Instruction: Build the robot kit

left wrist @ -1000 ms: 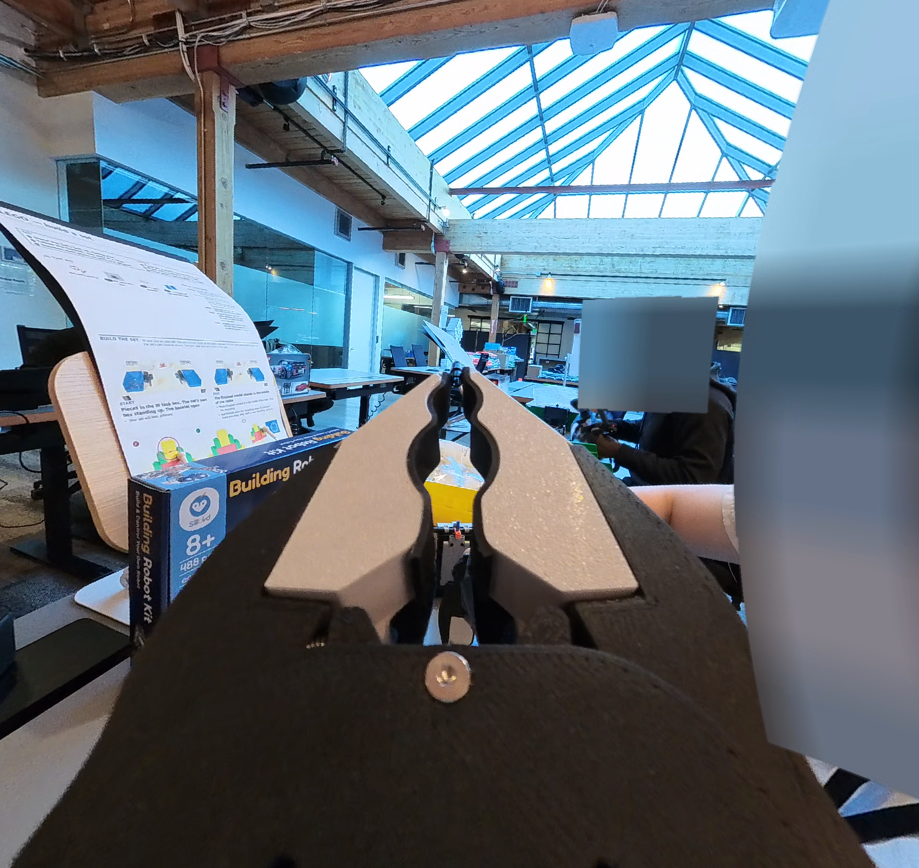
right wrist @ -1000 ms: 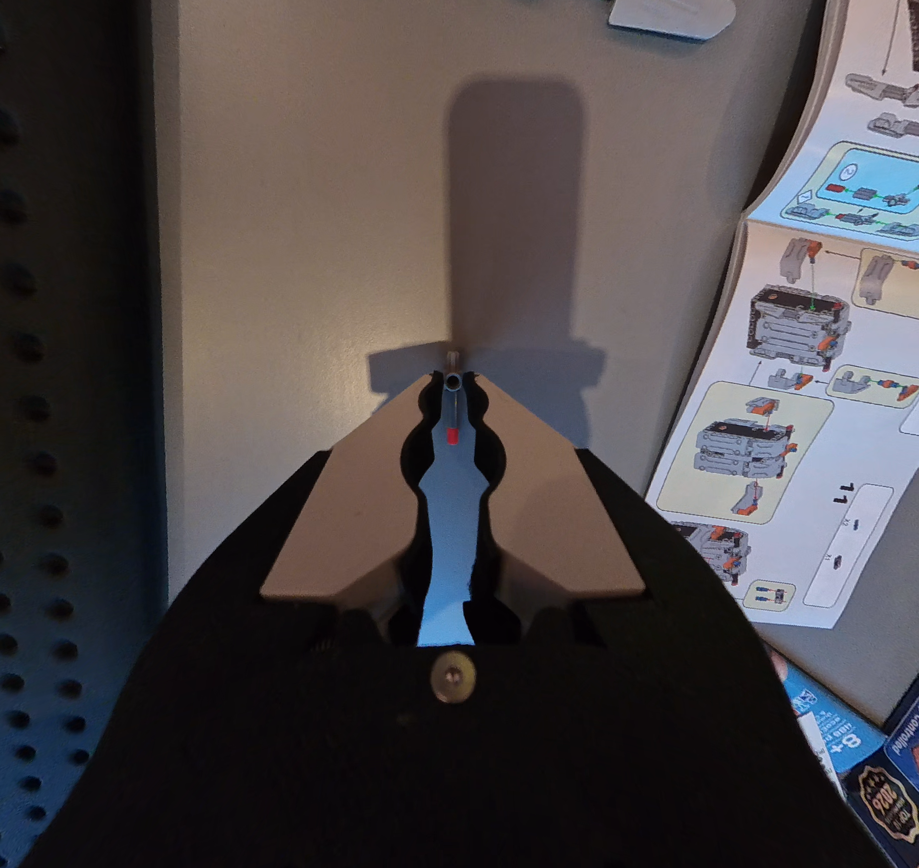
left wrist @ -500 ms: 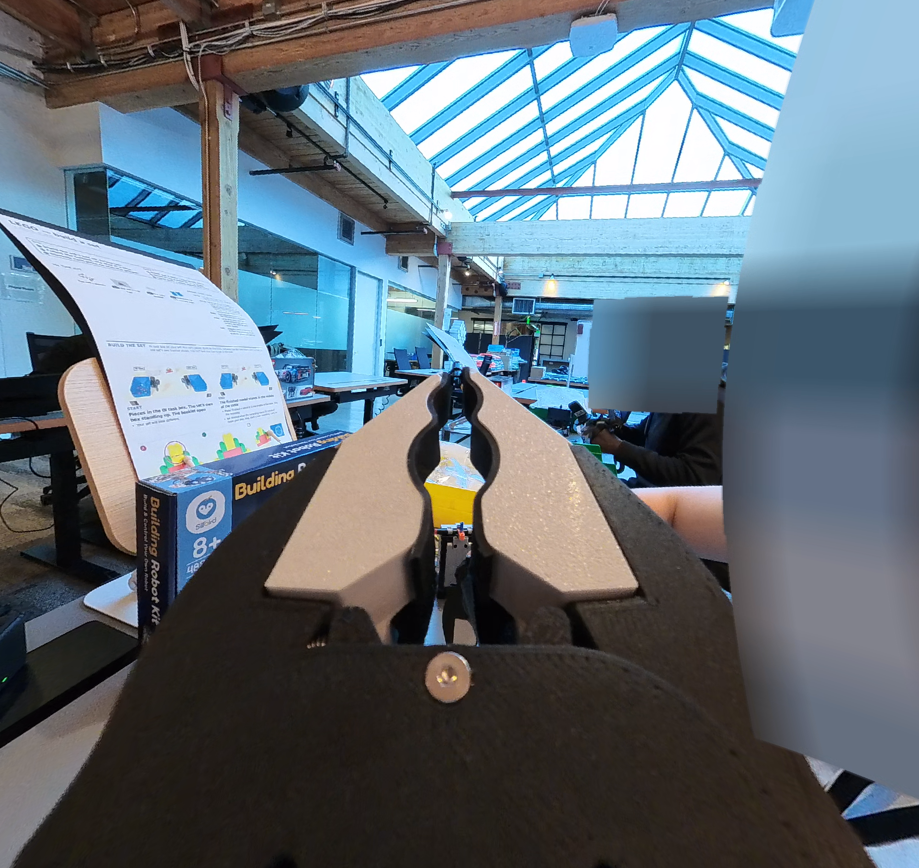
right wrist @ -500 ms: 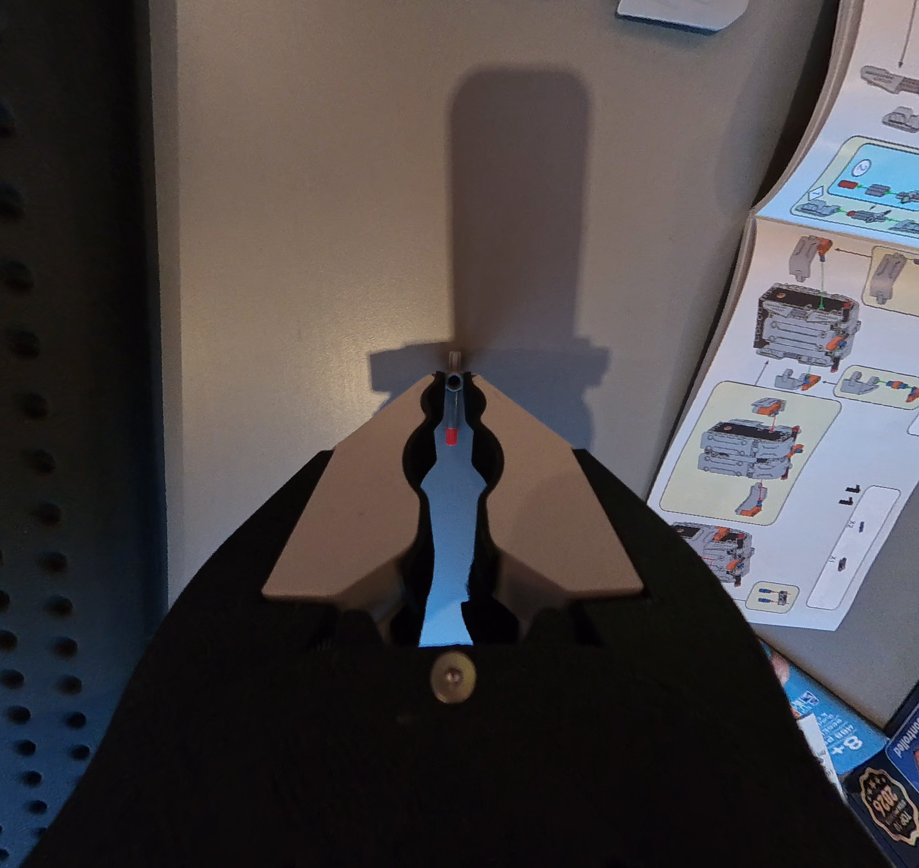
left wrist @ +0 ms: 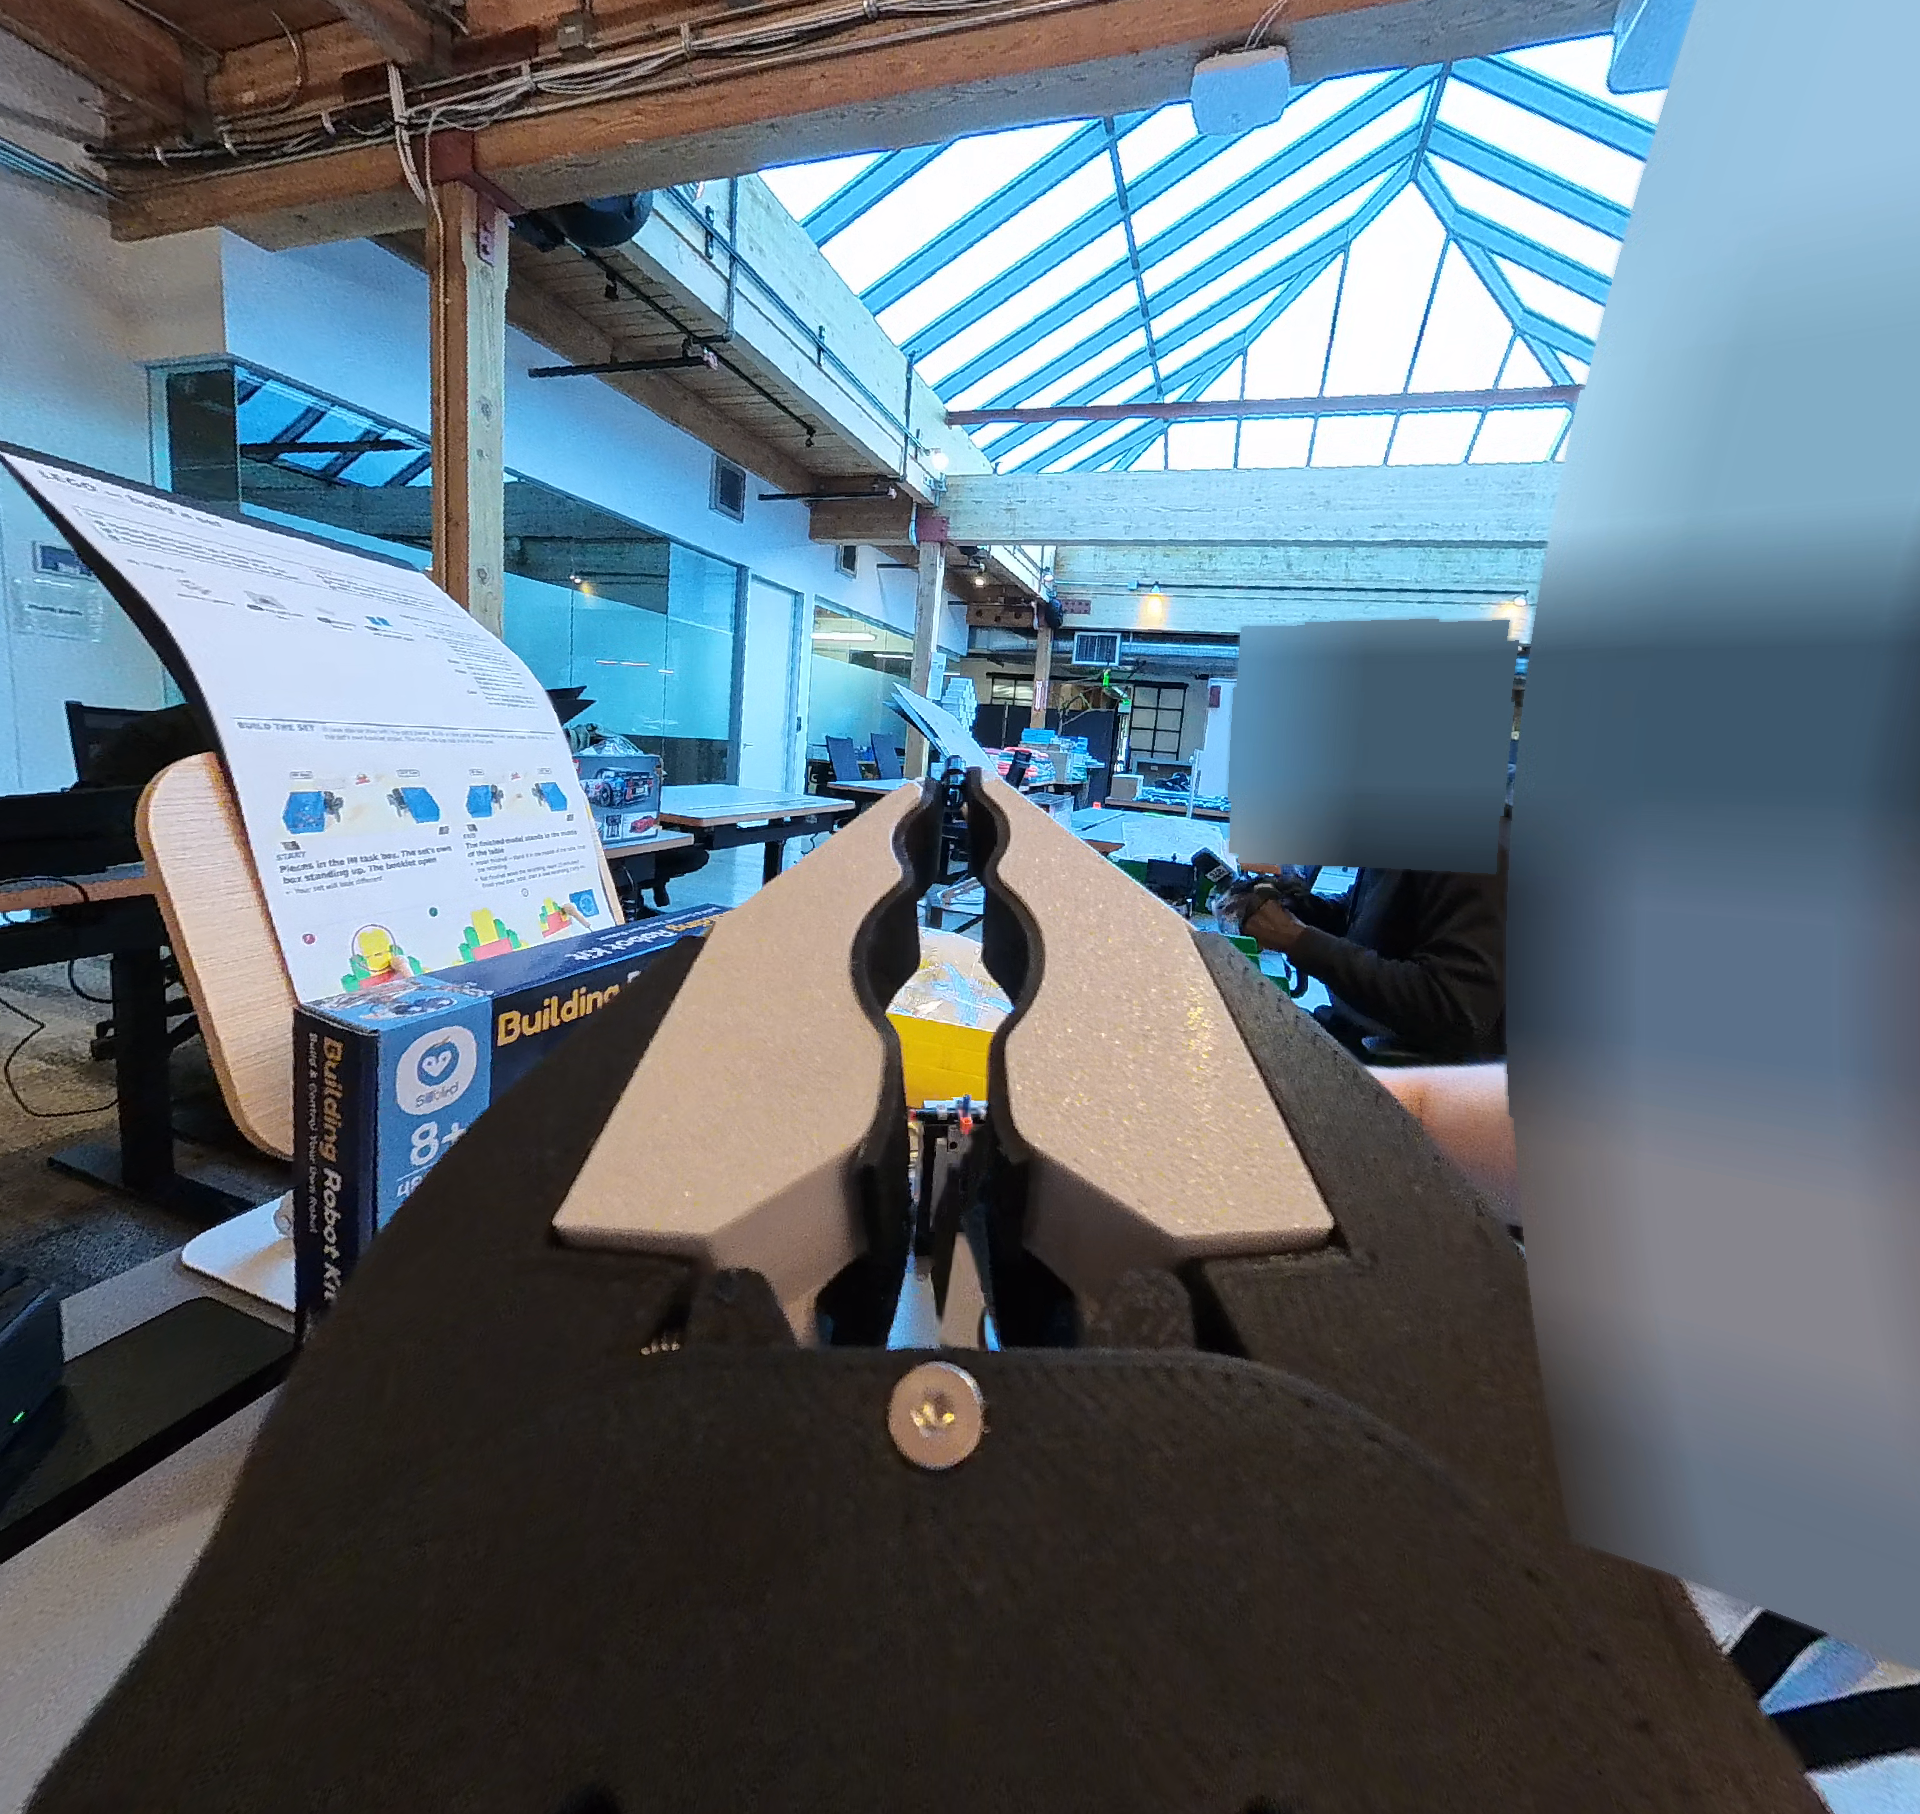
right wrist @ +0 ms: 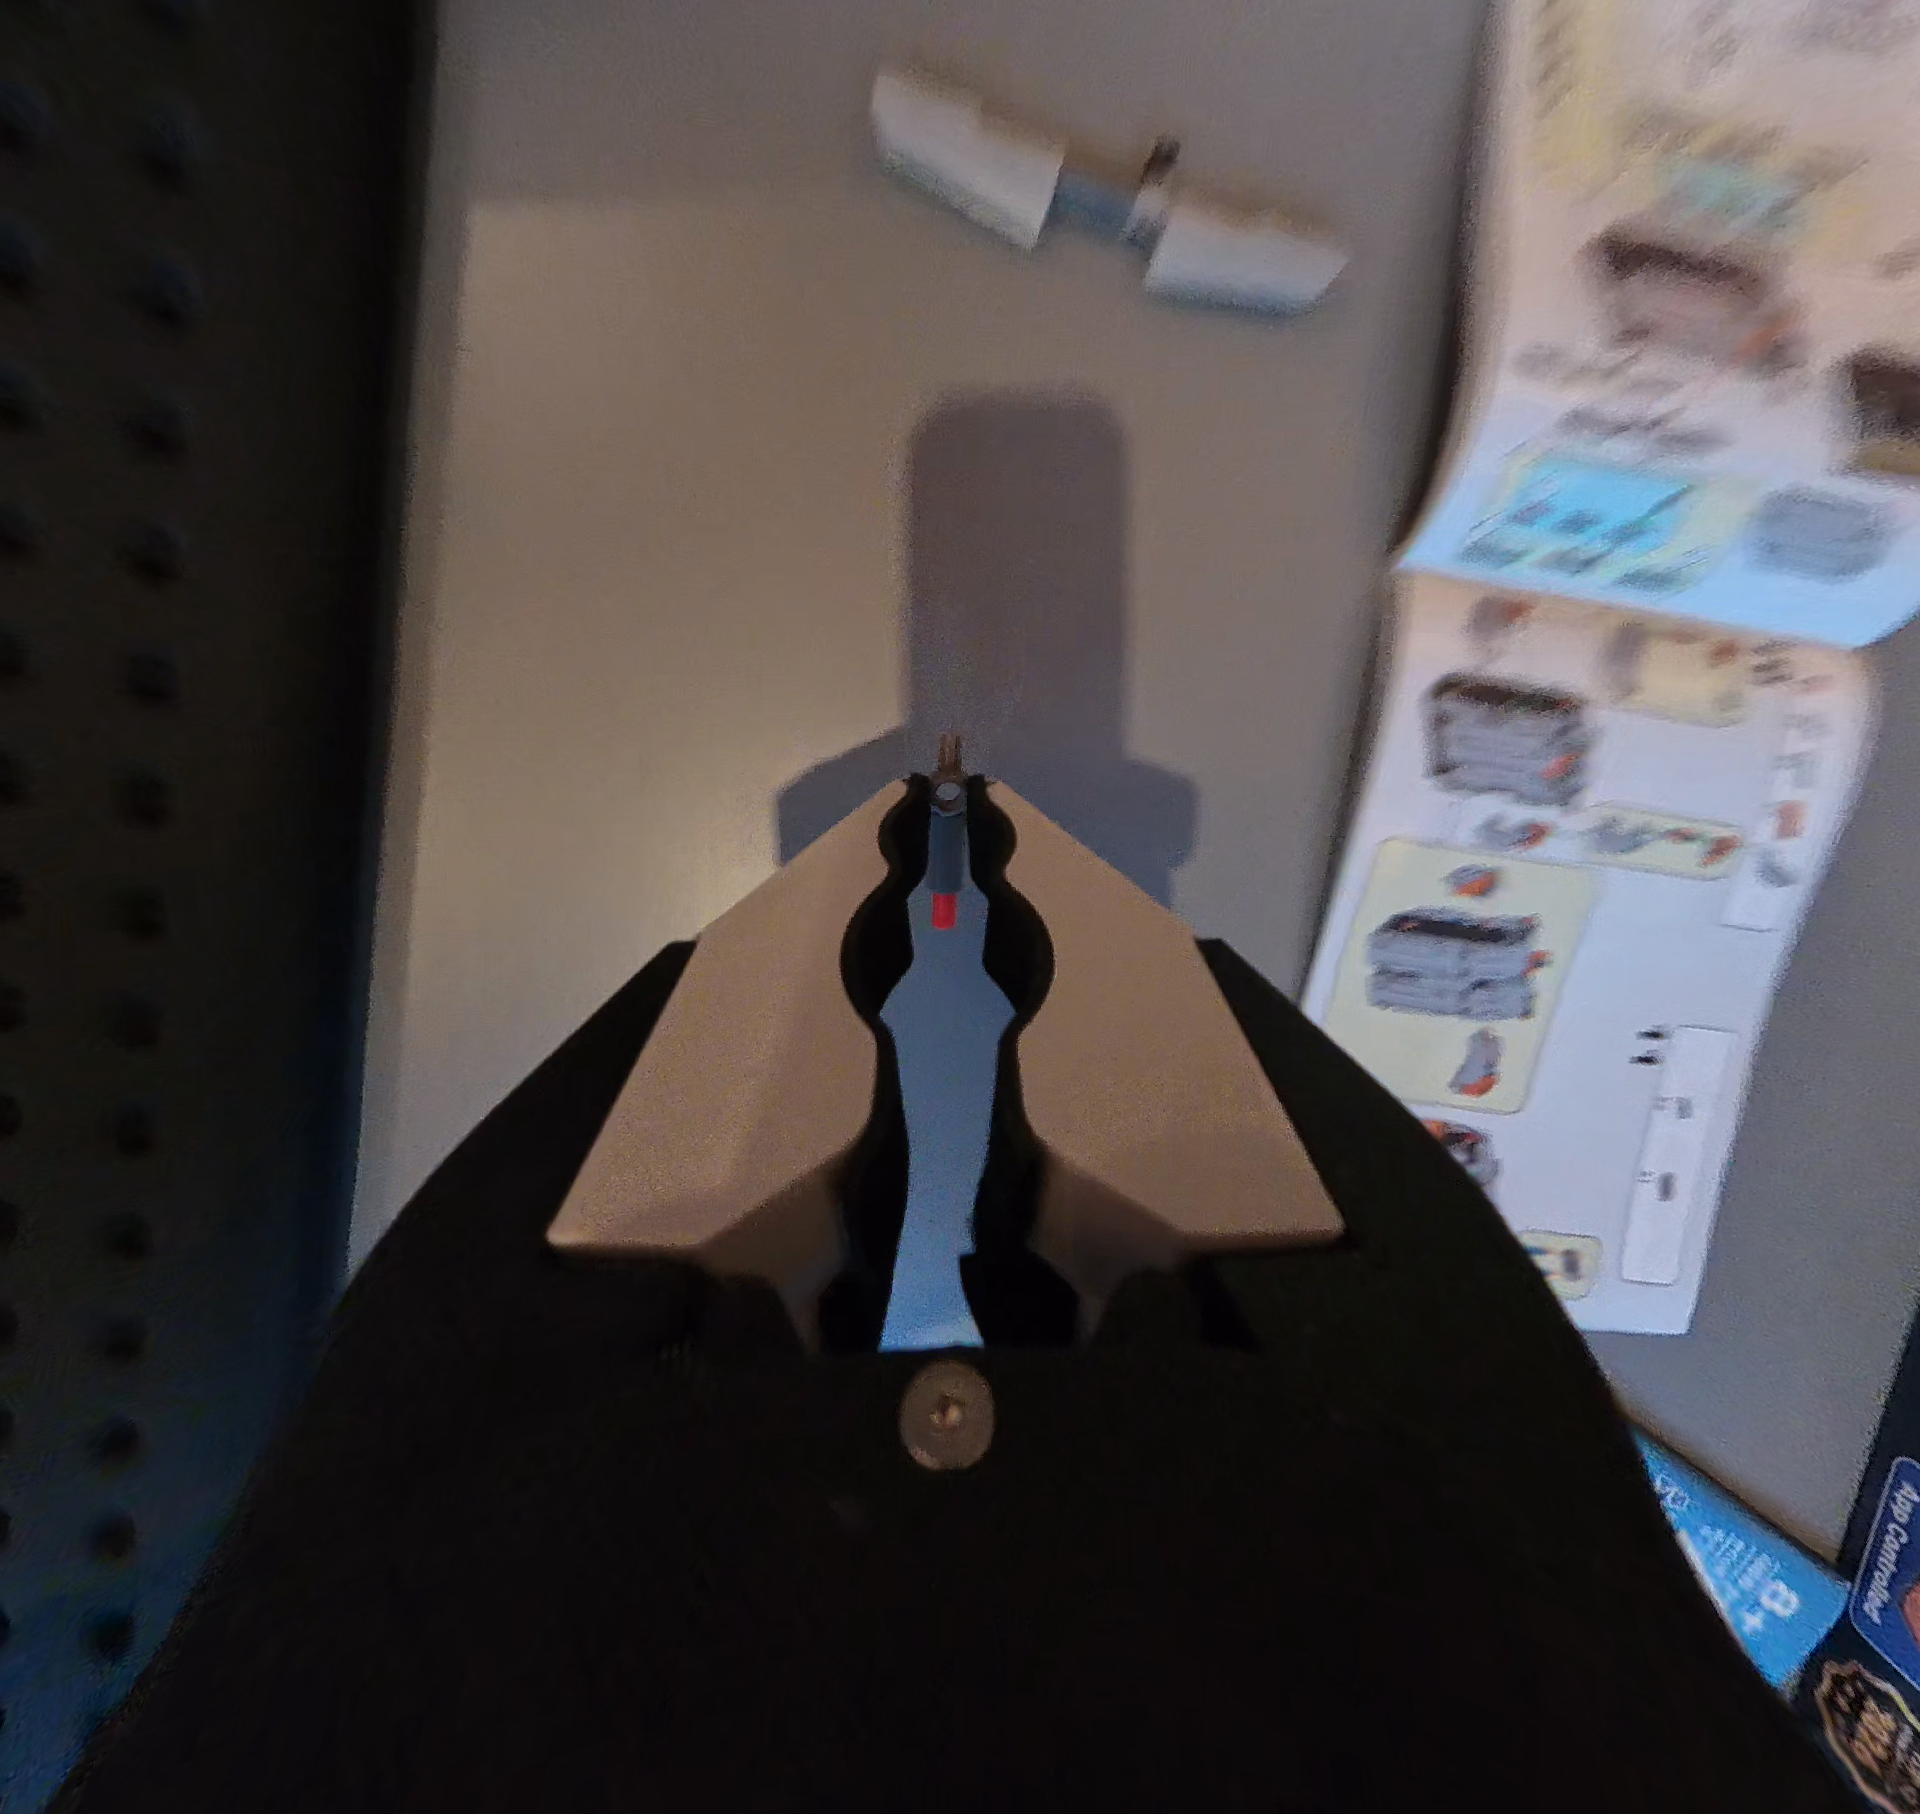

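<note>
Grey right tool [right wrist: 948, 785] points down, tips pinching a thin pin [right wrist: 945, 834].

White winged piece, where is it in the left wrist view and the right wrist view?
Left wrist view: not in it.
Right wrist view: white winged piece, upper middle.
Shared landmark: blue kit box, lower left in one, bottom right in the other.

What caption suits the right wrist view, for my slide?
Right gripper shut on a small grey pin above a table.
</note>
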A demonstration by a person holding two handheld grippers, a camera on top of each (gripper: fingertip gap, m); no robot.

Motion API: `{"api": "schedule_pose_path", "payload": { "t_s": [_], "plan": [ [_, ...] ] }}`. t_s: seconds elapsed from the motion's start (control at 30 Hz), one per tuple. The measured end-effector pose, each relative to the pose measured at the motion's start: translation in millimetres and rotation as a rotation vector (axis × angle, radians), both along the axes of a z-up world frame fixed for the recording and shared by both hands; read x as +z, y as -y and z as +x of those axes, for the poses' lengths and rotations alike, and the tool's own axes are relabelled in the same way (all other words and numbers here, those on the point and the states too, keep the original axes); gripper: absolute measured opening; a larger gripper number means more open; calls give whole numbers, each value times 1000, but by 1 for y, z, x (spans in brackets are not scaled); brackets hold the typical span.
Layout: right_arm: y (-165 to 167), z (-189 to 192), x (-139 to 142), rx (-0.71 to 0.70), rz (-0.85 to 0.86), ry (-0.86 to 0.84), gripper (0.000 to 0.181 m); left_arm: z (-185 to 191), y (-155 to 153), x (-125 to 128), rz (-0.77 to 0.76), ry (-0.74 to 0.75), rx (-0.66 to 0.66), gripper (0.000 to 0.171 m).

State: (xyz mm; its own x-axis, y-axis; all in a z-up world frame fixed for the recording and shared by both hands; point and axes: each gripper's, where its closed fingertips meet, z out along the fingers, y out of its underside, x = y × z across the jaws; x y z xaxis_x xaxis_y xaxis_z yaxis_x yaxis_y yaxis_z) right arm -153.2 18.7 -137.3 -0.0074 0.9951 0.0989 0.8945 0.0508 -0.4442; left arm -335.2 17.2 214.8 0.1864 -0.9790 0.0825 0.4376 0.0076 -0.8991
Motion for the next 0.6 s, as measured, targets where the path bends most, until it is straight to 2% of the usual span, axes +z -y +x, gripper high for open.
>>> {"api": "schedule_pose_path", "payload": {
  "t_s": [0.07,0.17,0.27,0.37,0.43,0.5,0.6],
  "plan": [
    [-11,-20,48,-42,37,-216,5,-1,-2,-1,-7,-5,12,2],
    [-26,-38,149,-87,127,-614,5,2,-8,-5,-25,-27,31,2],
    [-28,-31,243,-102,157,-955,5,8,-10,-7,-34,-42,27,2],
    [-22,-9,311,-102,174,-1190,5,11,-10,-6,-29,-50,27,2],
    [-20,7,339,-110,206,-1292,5,13,-10,-6,-31,-55,24,2],
    [-18,20,353,-118,196,-1367,5,15,-12,-8,-42,-62,24,2],
    [-17,31,345,-123,164,-1432,4,17,-16,-11,-58,-67,24,2]
  ]
}}
